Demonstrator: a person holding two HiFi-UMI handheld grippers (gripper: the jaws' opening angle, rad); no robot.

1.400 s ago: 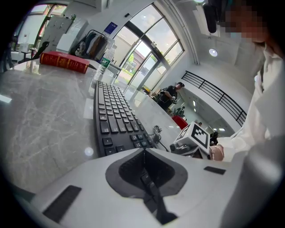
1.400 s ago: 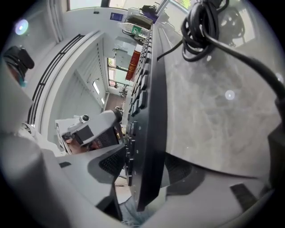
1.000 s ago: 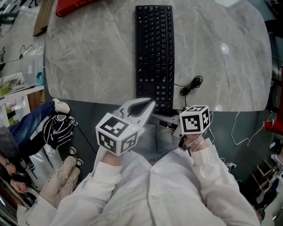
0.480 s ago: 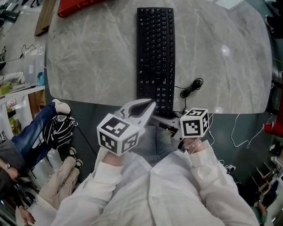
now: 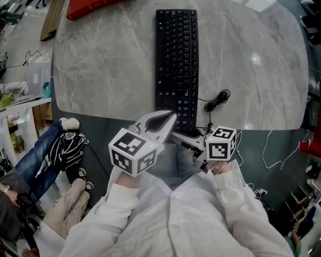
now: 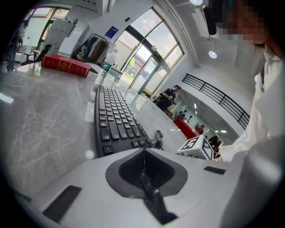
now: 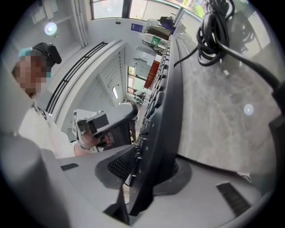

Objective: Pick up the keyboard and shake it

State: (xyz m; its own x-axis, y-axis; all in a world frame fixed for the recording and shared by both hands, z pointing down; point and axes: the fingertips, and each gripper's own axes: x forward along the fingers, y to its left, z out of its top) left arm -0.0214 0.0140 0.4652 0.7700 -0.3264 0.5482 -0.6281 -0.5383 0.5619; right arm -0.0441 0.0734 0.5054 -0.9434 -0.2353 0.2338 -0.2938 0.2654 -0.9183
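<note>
A black keyboard (image 5: 175, 60) lies lengthwise on the marble table (image 5: 100, 65), its near end at the table's front edge. My right gripper (image 5: 186, 136) comes at that near end from the right. In the right gripper view the keyboard (image 7: 167, 102) stands edge-on between the jaws. They have just been closing and now press on it, so my right gripper (image 7: 151, 156) is shut on it. My left gripper (image 5: 168, 116) is shut and empty just short of the keyboard's near left corner. The left gripper view looks over my left gripper (image 6: 143, 151) along the keys (image 6: 113, 118).
The keyboard's coiled black cable (image 5: 216, 98) lies right of its near end. A red book (image 5: 90, 6) sits at the table's far left. Left of the table are a seated person's legs (image 5: 35, 145), a bag (image 5: 65, 145) and clutter on the floor.
The right gripper has rolled a little and its jaws have closed onto the keyboard's near end. The left gripper and the keyboard have stayed put.
</note>
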